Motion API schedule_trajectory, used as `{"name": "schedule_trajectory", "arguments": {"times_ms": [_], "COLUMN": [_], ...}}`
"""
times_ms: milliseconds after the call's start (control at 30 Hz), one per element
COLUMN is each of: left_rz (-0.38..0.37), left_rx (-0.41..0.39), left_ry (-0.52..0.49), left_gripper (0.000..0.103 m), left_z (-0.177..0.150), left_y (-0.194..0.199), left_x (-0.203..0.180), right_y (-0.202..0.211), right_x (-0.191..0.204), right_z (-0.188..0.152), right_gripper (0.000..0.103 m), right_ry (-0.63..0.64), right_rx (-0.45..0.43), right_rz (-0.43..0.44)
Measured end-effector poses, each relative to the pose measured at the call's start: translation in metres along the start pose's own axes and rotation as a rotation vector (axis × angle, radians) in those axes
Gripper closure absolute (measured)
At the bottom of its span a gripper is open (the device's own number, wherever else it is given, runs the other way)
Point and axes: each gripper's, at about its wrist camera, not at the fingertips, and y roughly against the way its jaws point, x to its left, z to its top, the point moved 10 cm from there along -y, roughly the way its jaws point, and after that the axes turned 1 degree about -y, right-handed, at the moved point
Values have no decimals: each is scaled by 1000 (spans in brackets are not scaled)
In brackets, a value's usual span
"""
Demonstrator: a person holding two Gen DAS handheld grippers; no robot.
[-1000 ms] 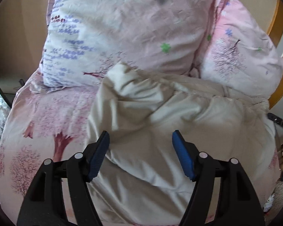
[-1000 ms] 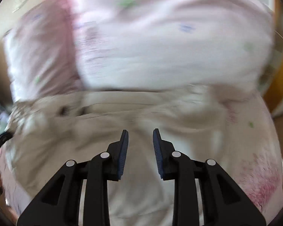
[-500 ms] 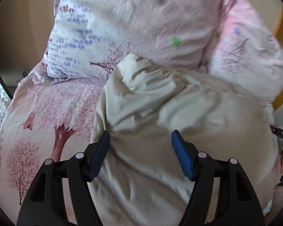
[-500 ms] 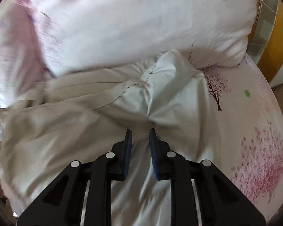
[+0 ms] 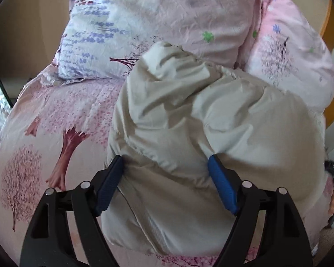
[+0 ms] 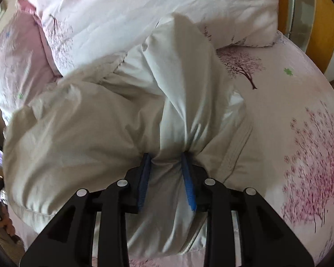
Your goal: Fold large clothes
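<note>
A puffy beige jacket (image 5: 233, 115) lies crumpled on a bed with a pink tree-print sheet (image 5: 44, 144). My left gripper (image 5: 165, 162) is down on the jacket's near left part. Its jaws are opening and stand wide, and a thick fold bulges between them without being pinched. In the right wrist view the jacket (image 6: 78, 122) has a raised white-lit ridge running up towards the pillows. My right gripper (image 6: 167, 158) sits at the foot of that ridge. Its jaws are opening, but a gathered bunch of fabric is still squeezed between the blue pads (image 6: 187, 173).
Two floral pillows (image 5: 167, 11) lie behind the jacket, one of them (image 6: 144, 4) in the right wrist view too. A wooden bed frame (image 6: 322, 33) stands at the far right. A hand (image 5: 332, 202) shows at the picture's edge. Bare sheet (image 6: 300, 133) lies right of the jacket.
Both grippers have sunk onto the jacket. The left jaws have widened around a fold. The right jaws narrowed, then spread, and now have a bunch of fabric between them.
</note>
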Motion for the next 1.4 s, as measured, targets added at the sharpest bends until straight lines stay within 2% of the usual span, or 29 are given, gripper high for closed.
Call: {"name": "schedule_trajectory", "arguments": {"times_ms": [33, 100, 167, 300, 433, 667, 767, 900, 1067, 1133, 1167, 1200, 1233, 1300, 1400], "left_rz": [-36, -94, -133, -195, -268, -360, -391, -419, -427, -436, -439, -444, -447, -455, -462], "left_rx": [-20, -57, -68, -32, 19, 42, 40, 36, 32, 29, 24, 12, 6, -9, -43], "left_ry": [25, 66, 113, 219, 325, 450, 504, 590, 682, 715, 720, 718, 712, 683, 636], "left_gripper": [27, 27, 26, 25, 25, 25, 25, 26, 36, 46, 50, 60, 68, 75, 80], "left_z": [-2, -6, -15, -41, -63, -68, -64, -58, -54, -53, -51, -49, -47, -40, -30], "left_y": [9, 27, 42, 55, 50, 29, 20, 8, -6, -11, -11, -10, -8, 1, 16], "left_x": [1, 7, 16, 32, 36, 21, 19, 21, 30, 33, 33, 33, 33, 30, 27], "right_y": [11, 35, 48, 55, 39, 12, 9, 5, 4, 1, 0, 2, 5, 13, 28], "right_x": [-2, -10, -22, -55, -62, -66, -65, -64, -63, -62, -61, -59, -57, -53, -44], "right_z": [-5, -13, -20, -43, -52, -52, -49, -46, -42, -42, -42, -41, -39, -36, -32], "right_gripper": [64, 41, 28, 25, 25, 25, 25, 29, 34, 46, 56, 64, 67, 75, 79], "right_ry": [-40, -136, -218, -400, -504, -672, -677, -682, -679, -675, -672, -665, -651, -624, -580], "right_rx": [-19, -61, -82, -99, -57, -36, -57, -68, -80, -81, -92, -107, -121, -145, -178], "right_rz": [57, 163, 208, 202, 260, 402, 410, 427, 422, 423, 436, 447, 450, 448, 454]}}
